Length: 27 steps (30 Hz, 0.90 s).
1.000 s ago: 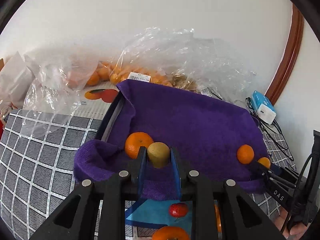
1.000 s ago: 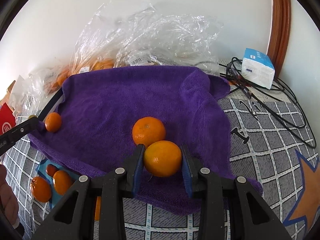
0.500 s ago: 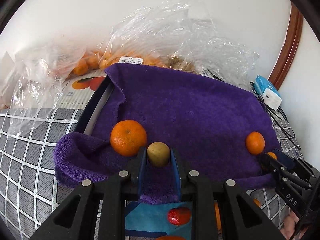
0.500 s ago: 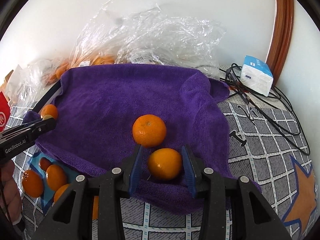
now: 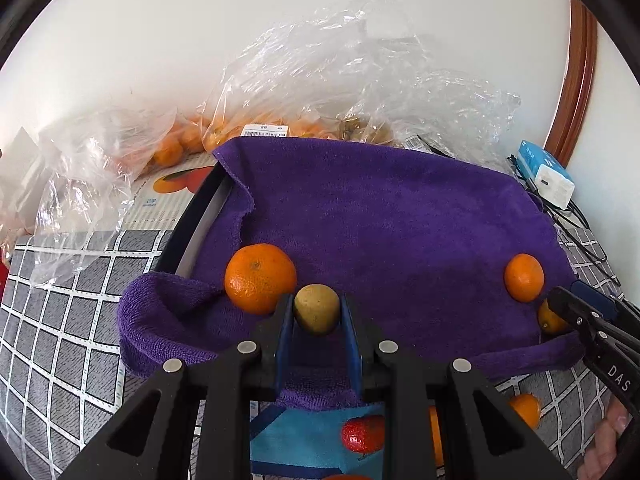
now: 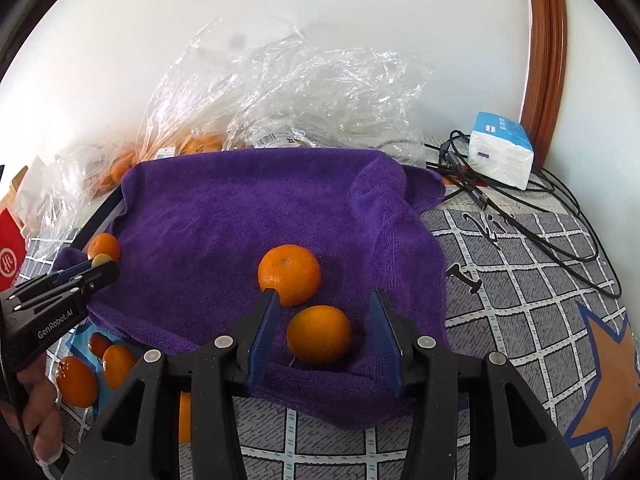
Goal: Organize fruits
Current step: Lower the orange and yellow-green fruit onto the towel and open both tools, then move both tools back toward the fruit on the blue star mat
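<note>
Tray (image 5: pixel 200 216) under purple towel (image 5: pixel 380 220) holds oranges; left tool (image 5: pixel 316 316) pinches yellowish fruit (image 5: pixel 317 308); right tool (image 6: pixel 324 336) spread around orange (image 6: pixel 319 334).

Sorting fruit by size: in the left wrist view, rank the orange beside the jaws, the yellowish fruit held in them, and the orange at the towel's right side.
1. Orange beside the jaws, largest.
2. Right-side orange and yellowish fruit look alike; the fruit sits nearer the camera, so unranked.

A plain white wall (image 6: pixel 320 20) stands at the back, bright with daylight. A brown wooden frame (image 6: pixel 544 48) runs up its right side. The tabletop wears a grey cloth with white squares (image 5: pixel 60 340) and an orange star (image 6: pixel 604 364).
</note>
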Tool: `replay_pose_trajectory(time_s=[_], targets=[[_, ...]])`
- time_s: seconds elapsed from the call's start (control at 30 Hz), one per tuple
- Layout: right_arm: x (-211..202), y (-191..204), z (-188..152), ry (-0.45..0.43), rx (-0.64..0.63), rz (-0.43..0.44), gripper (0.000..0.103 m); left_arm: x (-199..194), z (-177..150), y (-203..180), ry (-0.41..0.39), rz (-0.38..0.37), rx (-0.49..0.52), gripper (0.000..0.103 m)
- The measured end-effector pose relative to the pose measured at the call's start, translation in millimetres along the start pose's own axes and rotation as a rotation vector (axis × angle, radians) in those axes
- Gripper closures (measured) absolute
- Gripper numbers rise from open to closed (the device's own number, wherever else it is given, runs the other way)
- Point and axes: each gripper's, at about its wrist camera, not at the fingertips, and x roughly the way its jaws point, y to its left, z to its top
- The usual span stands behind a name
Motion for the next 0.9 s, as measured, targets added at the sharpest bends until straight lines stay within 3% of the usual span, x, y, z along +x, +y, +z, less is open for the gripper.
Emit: replay_pose_trajectory(time_s=[0.23,0.37,0.53,0.67,0.9], targets=[[-1,6,-2,-0.007,-0.028,-0.029,0.055,-11,-1,1,-0.010,-0.021,-0.011,0.077],[-5,5,-1,-0.020,-0.020,-0.033,0.055,-28,3,-3,-0.069,-0.043,0.011,0.069],[-10,8,3,0.012,-0.006,-0.057,0.055,-47,7,1,-0.078,-0.073,0.005,0.069],[-35,19,-3,-0.025,-0.047,-0.101,0.055,-67,1,9,-0.090,-0.021,0.025,0.069],[-50,38,-32,0.024,-0.026,-0.042,0.055,-73,-27,44,-0.020,0.031,-0.017,0.069]])
